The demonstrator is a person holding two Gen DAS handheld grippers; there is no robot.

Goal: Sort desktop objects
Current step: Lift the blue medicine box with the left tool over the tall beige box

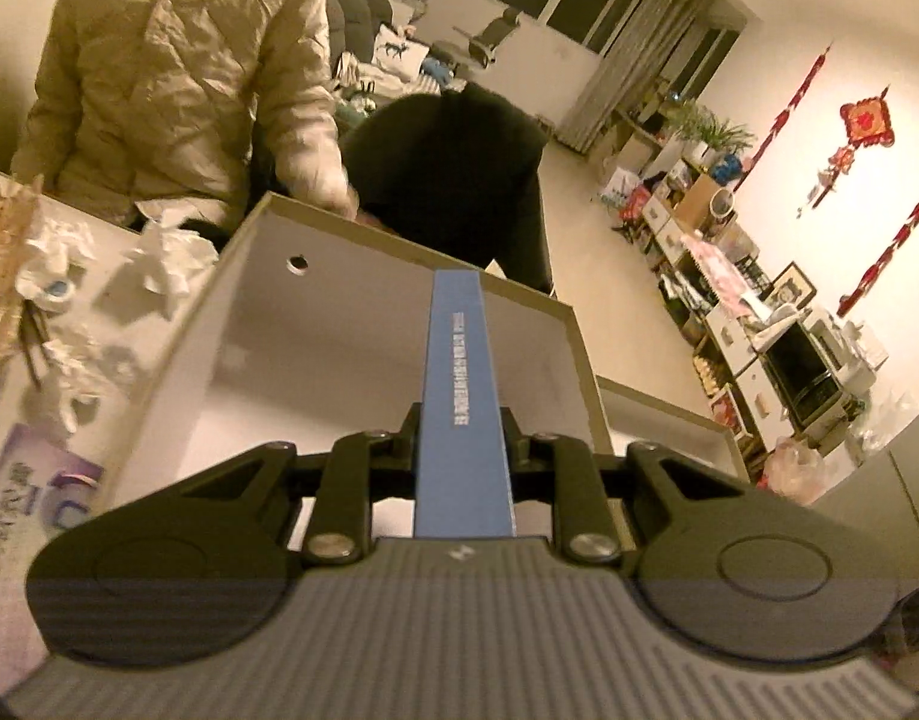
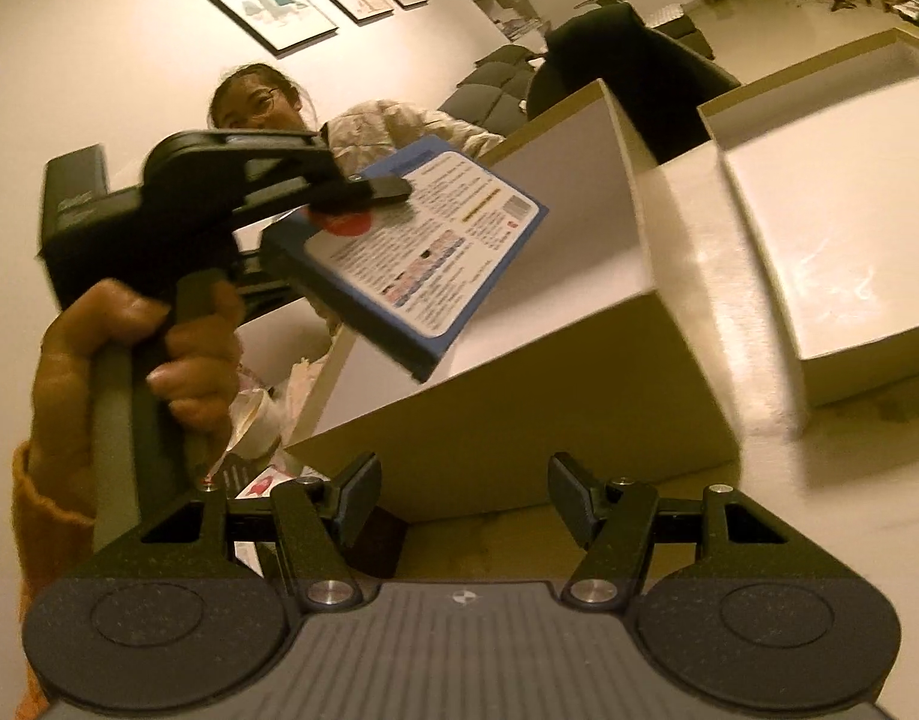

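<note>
Blue box pinched in left gripper over open carton; next: release inside; right gripper spread, empty.

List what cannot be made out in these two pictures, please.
- Box floor: left wrist view, the blue case and left gripper cover the near part.
- Case spine print: left wrist view, too small to read.
- Table clutter: left wrist view, blurred, cut by the left edge.
- Lid: right wrist view, its right side cut by the edge.
</note>
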